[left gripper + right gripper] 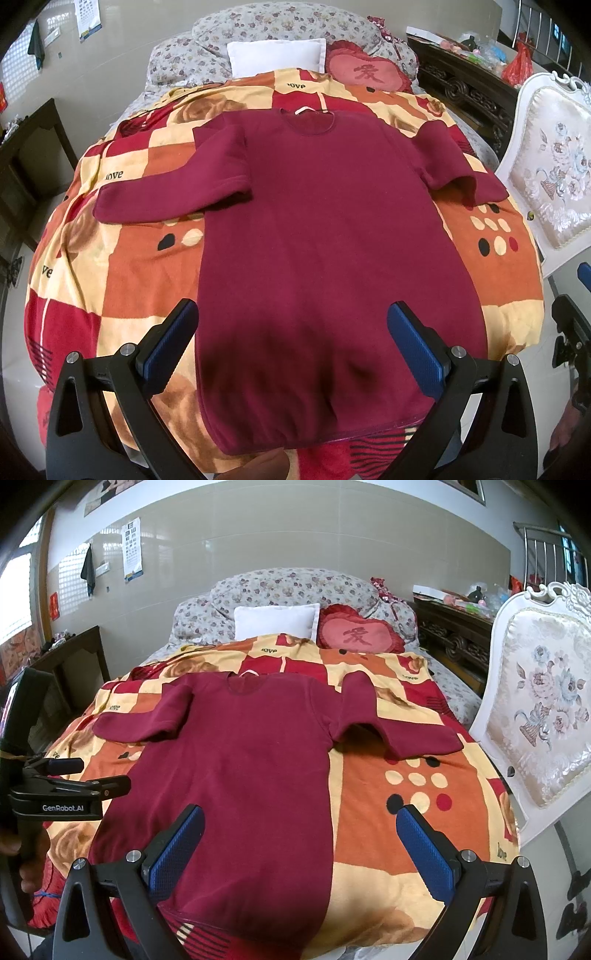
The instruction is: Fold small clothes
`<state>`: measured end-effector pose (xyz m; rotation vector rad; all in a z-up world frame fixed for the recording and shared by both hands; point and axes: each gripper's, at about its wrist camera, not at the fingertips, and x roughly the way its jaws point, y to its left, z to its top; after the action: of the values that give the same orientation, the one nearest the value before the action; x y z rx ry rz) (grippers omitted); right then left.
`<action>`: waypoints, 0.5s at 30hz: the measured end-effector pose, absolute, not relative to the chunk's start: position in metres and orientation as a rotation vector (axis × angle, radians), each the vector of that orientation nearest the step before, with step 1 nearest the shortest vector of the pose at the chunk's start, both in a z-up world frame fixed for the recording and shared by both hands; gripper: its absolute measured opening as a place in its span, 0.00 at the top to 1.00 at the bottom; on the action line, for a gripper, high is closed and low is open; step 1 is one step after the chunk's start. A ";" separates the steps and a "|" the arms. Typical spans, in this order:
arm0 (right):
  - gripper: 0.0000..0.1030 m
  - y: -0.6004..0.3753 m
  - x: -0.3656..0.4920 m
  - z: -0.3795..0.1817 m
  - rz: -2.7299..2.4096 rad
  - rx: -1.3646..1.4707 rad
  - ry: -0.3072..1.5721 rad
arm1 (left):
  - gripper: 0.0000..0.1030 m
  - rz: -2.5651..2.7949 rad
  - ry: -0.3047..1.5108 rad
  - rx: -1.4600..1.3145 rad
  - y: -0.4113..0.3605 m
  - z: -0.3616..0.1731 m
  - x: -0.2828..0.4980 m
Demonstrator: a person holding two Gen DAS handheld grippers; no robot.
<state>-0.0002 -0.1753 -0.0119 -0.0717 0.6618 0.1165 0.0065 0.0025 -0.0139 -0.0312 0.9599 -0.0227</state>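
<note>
A dark red long-sleeved top (325, 236) lies flat, face up, on a patterned blanket (140, 251), neck at the far end and hem near me. Both sleeves are bent back on themselves. My left gripper (293, 314) is open and empty, hovering above the top's lower part near the hem. In the right wrist view the top (236, 760) lies left of centre. My right gripper (301, 819) is open and empty above the top's right edge and the blanket (391, 834). The left gripper's body (62, 794) shows at the left edge of that view.
A white pillow (277, 55) and a red heart cushion (365, 72) lie at the head of the bed. A white upholstered chair (535, 723) stands close to the bed's right side. A dark wooden cabinet (469, 88) stands far right, dark furniture (70, 664) at left.
</note>
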 end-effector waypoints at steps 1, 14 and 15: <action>0.00 -0.175 0.000 -0.012 0.115 -0.071 0.665 | 0.01 -0.022 0.958 -0.030 0.002 -0.014 0.007; 0.00 -0.179 0.002 -0.012 0.083 -0.078 0.687 | 0.01 -0.023 0.945 -0.031 0.006 -0.010 0.004; 0.00 -0.179 0.004 -0.012 0.068 -0.084 0.691 | 0.01 -0.025 0.941 -0.033 0.007 -0.010 0.004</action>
<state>0.0042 -0.1790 -0.0124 -0.0842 0.6911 0.0676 0.0039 0.0066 -0.0098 -0.0329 0.9415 -0.0252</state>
